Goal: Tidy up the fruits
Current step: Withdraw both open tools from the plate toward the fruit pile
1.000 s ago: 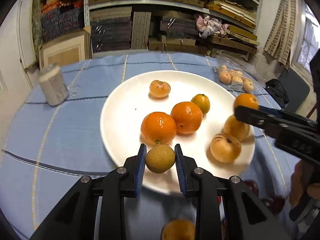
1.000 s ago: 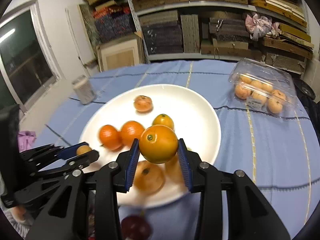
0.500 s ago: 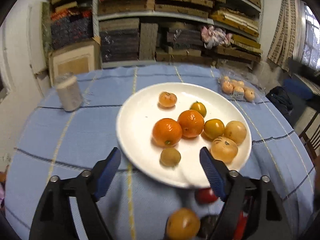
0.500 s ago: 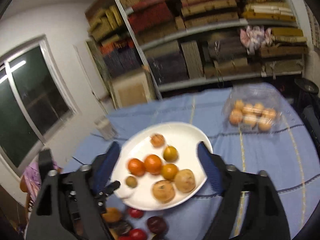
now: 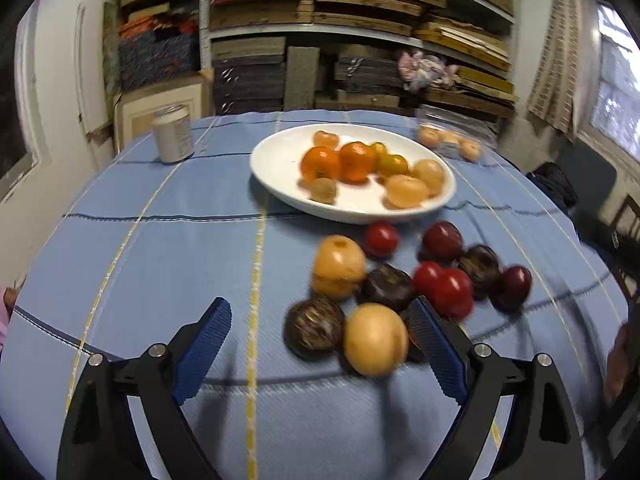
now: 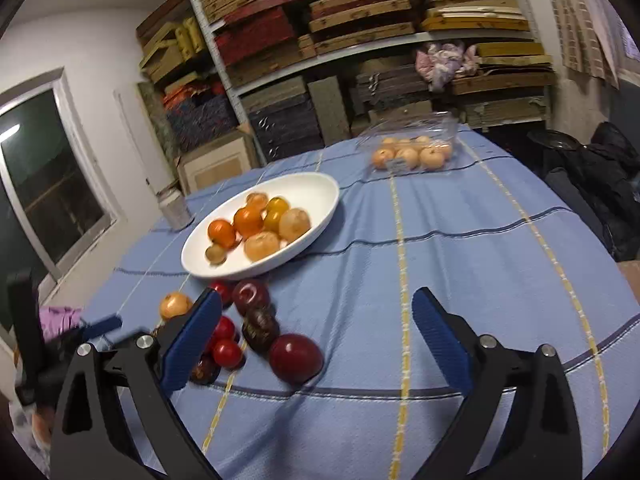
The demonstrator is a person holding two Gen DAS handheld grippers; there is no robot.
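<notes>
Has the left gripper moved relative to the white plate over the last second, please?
Yes. The left gripper has pulled back from the white plate, which now lies far ahead, and its open jaws frame loose fruit on the tablecloth.

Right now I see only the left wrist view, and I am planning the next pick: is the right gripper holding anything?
Observer: No. The right gripper is open and empty over the tablecloth.
Operator: What lies nearest it?
Observer: A dark red plum on the cloth, between the fingers in that view and touching neither.
Operator: The clear box looks blurred to me.
Observer: In the right wrist view, the clear box has its lid apparently raised, with pale fruits inside.
</notes>
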